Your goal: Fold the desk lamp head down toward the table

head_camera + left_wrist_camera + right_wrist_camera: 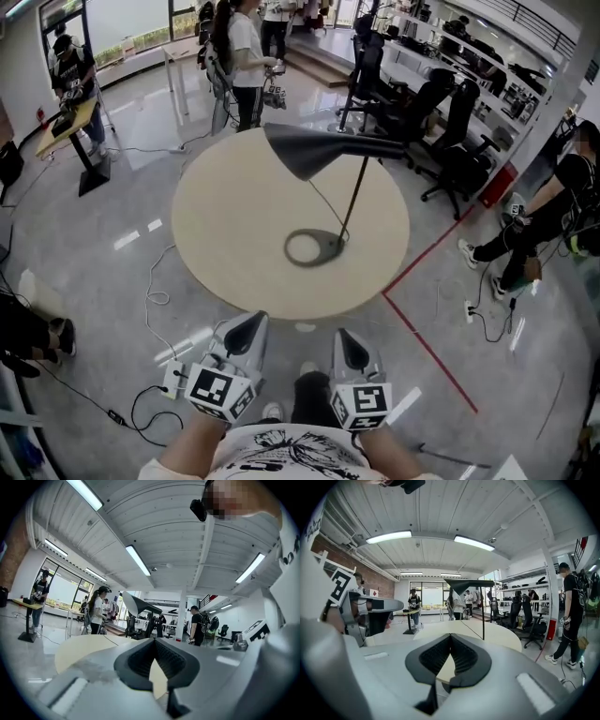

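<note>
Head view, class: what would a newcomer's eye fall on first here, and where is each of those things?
The black desk lamp stands right of centre on the round beige table, its wide shade raised on a thin stem. Nearer the wearer, the left claw and right claw hang shut and empty, short of the table's edge.

Black desk lamp (330, 187), upright, cone head raised, on round table (225, 244)
</note>
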Tool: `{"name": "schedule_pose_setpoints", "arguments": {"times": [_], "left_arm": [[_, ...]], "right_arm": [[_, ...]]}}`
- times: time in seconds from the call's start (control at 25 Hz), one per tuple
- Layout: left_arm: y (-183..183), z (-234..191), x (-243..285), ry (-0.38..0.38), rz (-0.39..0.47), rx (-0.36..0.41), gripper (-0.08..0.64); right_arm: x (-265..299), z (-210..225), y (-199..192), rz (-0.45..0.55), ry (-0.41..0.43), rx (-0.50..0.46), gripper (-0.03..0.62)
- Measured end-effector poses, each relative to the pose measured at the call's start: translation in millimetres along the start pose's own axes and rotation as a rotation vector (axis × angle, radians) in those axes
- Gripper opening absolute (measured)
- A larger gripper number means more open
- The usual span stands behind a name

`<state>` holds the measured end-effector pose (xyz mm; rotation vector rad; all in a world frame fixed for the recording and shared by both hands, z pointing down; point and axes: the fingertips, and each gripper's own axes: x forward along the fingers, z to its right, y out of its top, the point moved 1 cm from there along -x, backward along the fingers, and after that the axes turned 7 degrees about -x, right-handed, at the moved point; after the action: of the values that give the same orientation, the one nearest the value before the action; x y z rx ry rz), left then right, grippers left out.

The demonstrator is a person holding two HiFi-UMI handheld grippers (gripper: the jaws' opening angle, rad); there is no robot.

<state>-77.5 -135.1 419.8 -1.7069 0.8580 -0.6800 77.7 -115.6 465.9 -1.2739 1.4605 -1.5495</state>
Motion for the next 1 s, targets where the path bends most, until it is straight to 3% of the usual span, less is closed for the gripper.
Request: {"name": "schedule_pose_setpoints", "arguments": {"times": [0.32,0.56,0.8,1.0], "left_arm": [[40,-27,60,0.082,0.063,0.044,0.005],[73,-49,103,0.183,0.165,0.094,0.005],[116,-59,128,0.225,0.247,0.122,0.005],[160,-72,133,0.236,0.307,0.18,0.005]], "right_arm": [[81,31,33,0.038,0.116,-0.001,0.009],[138,58,53,0.064,0.219,-0.039,0.009],[173,85,75,0.077,0.255,-0.051,0.009],[195,75,86,0.078,0.279,-0.063,0.009]]}}
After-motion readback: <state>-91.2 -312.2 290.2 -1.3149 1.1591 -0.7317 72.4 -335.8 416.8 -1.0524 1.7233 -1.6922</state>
